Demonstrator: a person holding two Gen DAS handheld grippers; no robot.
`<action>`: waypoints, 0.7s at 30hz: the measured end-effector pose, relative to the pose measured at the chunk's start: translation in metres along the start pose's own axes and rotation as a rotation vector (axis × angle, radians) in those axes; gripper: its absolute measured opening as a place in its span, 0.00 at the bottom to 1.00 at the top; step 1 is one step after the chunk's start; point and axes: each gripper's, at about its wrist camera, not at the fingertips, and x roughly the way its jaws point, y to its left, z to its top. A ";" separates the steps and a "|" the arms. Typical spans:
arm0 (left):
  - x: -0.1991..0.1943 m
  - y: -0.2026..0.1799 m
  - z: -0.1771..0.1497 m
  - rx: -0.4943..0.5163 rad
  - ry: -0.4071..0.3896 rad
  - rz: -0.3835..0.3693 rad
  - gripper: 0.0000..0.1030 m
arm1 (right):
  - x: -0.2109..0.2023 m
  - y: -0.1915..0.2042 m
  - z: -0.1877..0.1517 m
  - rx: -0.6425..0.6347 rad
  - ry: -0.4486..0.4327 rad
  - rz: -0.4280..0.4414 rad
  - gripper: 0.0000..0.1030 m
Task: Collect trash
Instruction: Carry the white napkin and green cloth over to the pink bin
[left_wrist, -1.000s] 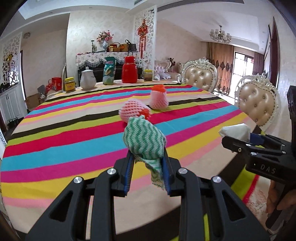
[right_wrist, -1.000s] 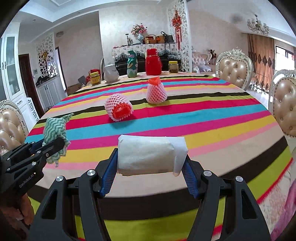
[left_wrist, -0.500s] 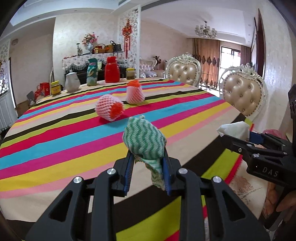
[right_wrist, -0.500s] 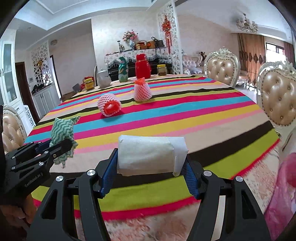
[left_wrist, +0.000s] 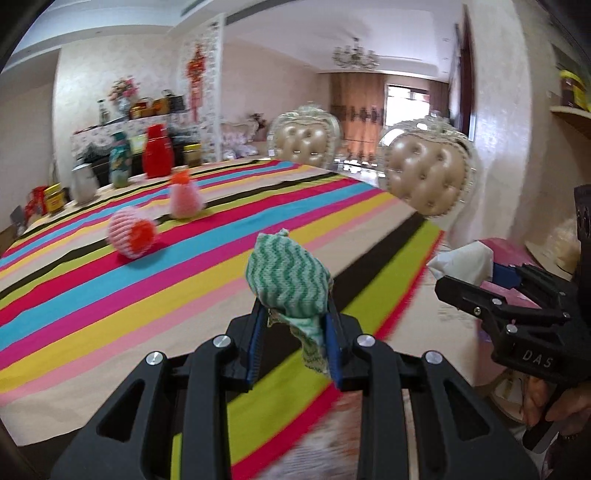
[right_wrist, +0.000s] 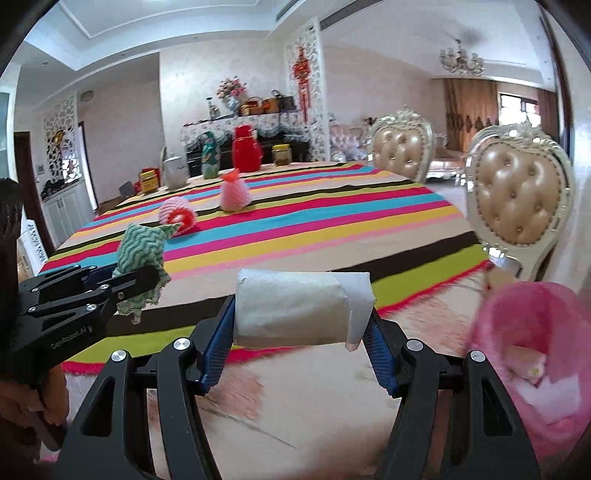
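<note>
Closest to you, your right gripper (right_wrist: 299, 325) has its fingers (right_wrist: 218, 339) closed on a folded white paper wad (right_wrist: 295, 306), held crosswise between the blue pads. Beside it, your left gripper (left_wrist: 295, 343) has its fingers (left_wrist: 255, 343) drawn narrow, pinching a crumpled green-and-white zigzag cloth (left_wrist: 288, 284); the bulk of the cloth bulges above the pads and a tail hangs below them. In the right wrist view, the left gripper (right_wrist: 125, 291) shows at the left edge with the cloth (right_wrist: 142, 251) sticking up from it.

Both grippers hang off the near edge of the bench (right_wrist: 332, 221), which wears a cloth of bright stripes. To the right of the bench edge and lower down sits a pink trash bin (right_wrist: 532, 354), lined in pink, with pale scraps already inside.

Farther in on the bench lie two pink foam fruit nets: one on its side with its red-orange inside showing (left_wrist: 131, 236), one upright beyond it (left_wrist: 184, 199). They are near each other but apart.

At the far end of the bench stand a red jug (right_wrist: 246, 147), a patterned green bag (right_wrist: 210, 155), a pale kettle (right_wrist: 173, 171) and jars. Two tufted chairs (right_wrist: 517, 199) stand at the right side of the bench.
</note>
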 end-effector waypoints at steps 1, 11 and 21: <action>0.002 -0.009 0.002 0.011 0.003 -0.025 0.27 | -0.006 -0.008 -0.002 0.004 -0.005 -0.021 0.61; 0.021 -0.095 0.023 0.126 -0.008 -0.223 0.28 | -0.052 -0.097 -0.019 0.094 -0.030 -0.231 0.61; 0.055 -0.191 0.045 0.202 0.014 -0.443 0.28 | -0.090 -0.187 -0.032 0.233 -0.058 -0.364 0.61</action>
